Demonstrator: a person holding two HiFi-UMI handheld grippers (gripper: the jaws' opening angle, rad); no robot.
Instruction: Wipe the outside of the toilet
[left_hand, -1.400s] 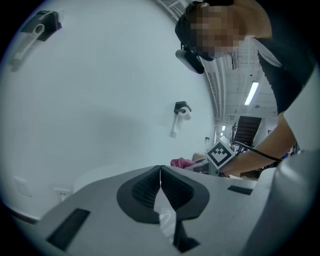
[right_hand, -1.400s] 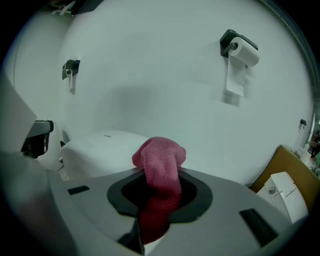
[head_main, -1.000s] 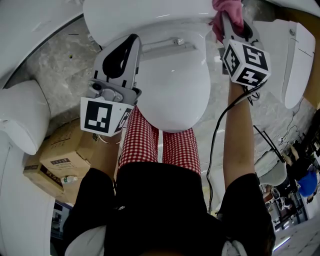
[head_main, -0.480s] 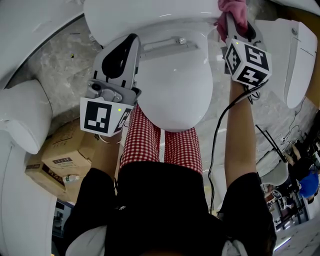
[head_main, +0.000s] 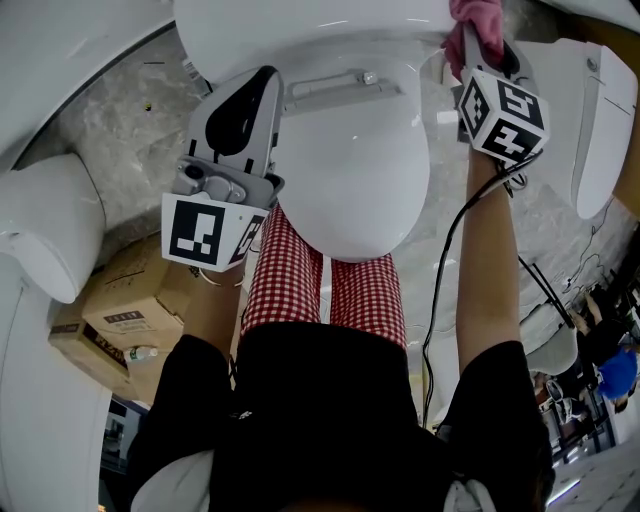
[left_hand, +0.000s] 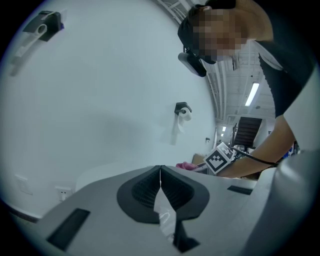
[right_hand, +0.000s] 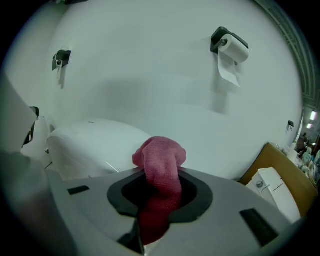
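I am clamping a pink terry cloth in my right gripper, its jaws closed on the fabric, whose bunched end is sticking out past the tips. From the head view, that right gripper is holding the cloth just beside the right rear edge of the white ceramic toilet, where seat lid and tank are meeting; I cannot tell whether the fabric is touching. My left gripper is lying along the lid's left rear edge, and in its own view its jaws are pressing together with nothing between them. Only a narrow strip of grey marble-patterned floor is separating the toilet from a second white toilet on the right. To the left, the floor is running wider toward a third white toilet. Two brown cardboard boxes, stacked, are sitting near my left leg. One white paper roll is hanging on the wall behind.
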